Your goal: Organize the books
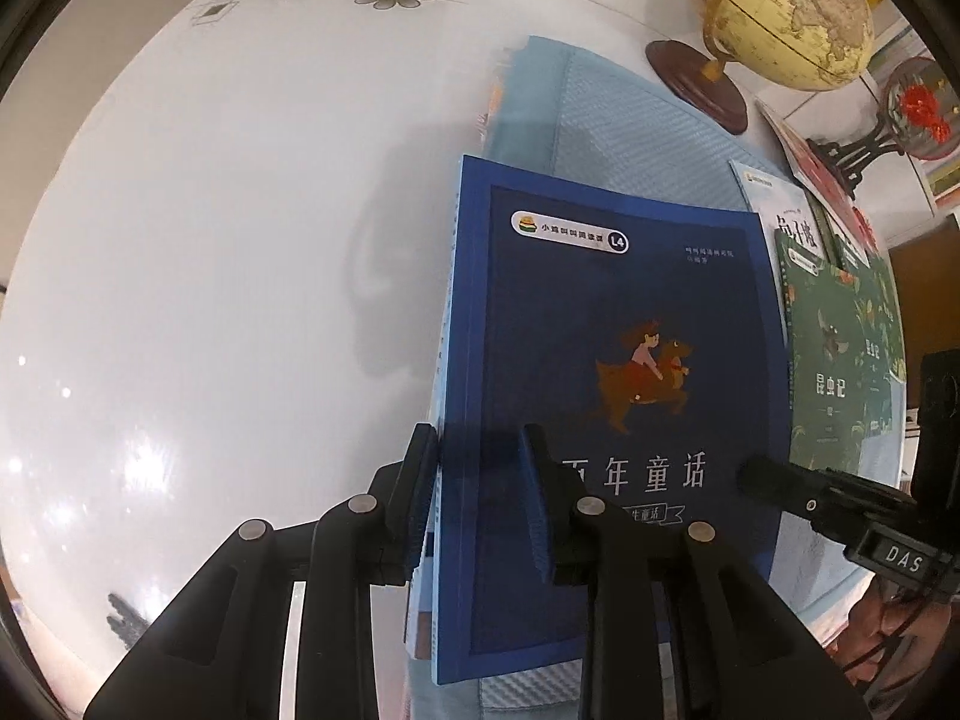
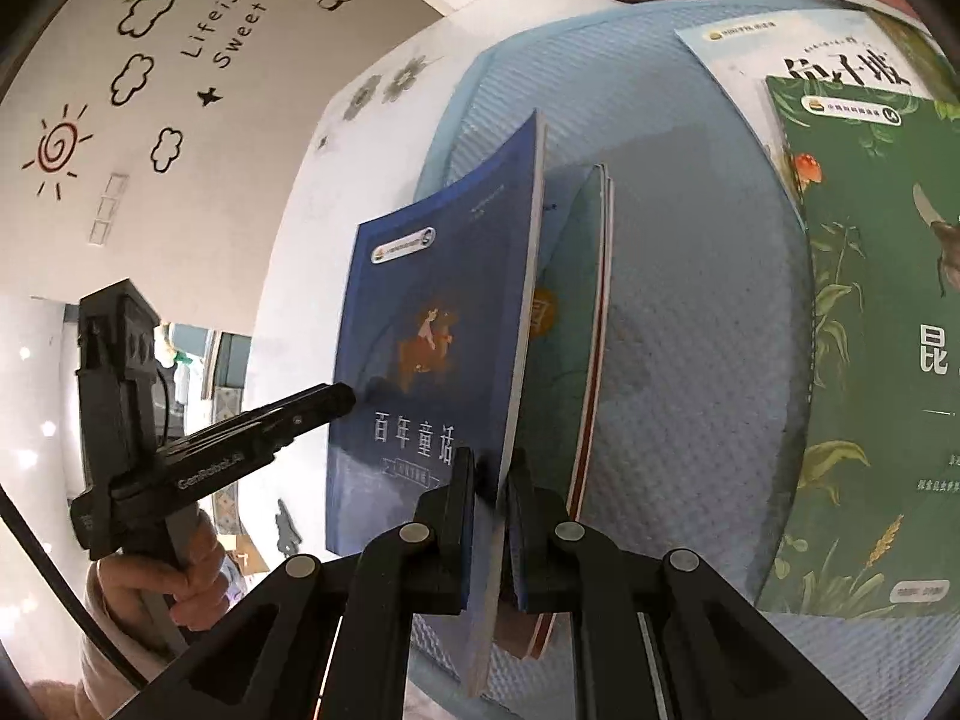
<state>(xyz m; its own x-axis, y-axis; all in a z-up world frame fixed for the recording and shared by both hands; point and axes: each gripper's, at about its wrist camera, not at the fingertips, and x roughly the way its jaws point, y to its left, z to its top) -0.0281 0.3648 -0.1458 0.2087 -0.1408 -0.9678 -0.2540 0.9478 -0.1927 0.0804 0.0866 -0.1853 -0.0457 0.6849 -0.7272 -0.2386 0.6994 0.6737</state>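
A dark blue book (image 1: 600, 312) with a girl riding a brown animal on its cover is held between both grippers over a light blue mat (image 1: 630, 120). My left gripper (image 1: 480, 480) is shut on its spine edge, where thin paler books show under it. In the right wrist view my right gripper (image 2: 492, 480) is shut on the opposite page edge of the blue book (image 2: 432, 312). A teal book with a red edge (image 2: 576, 300) hangs just under it. The right gripper's tip (image 1: 756, 474) shows in the left view, and the left gripper's tip (image 2: 342, 396) in the right view.
A green insect book (image 2: 870, 330) lies on the mat (image 2: 690, 330), partly over a white book (image 2: 780, 54). Behind them stand a globe (image 1: 780, 12) on a brown base and a red flower ornament (image 1: 918, 102). The glossy white table (image 1: 210, 240) spreads to the left.
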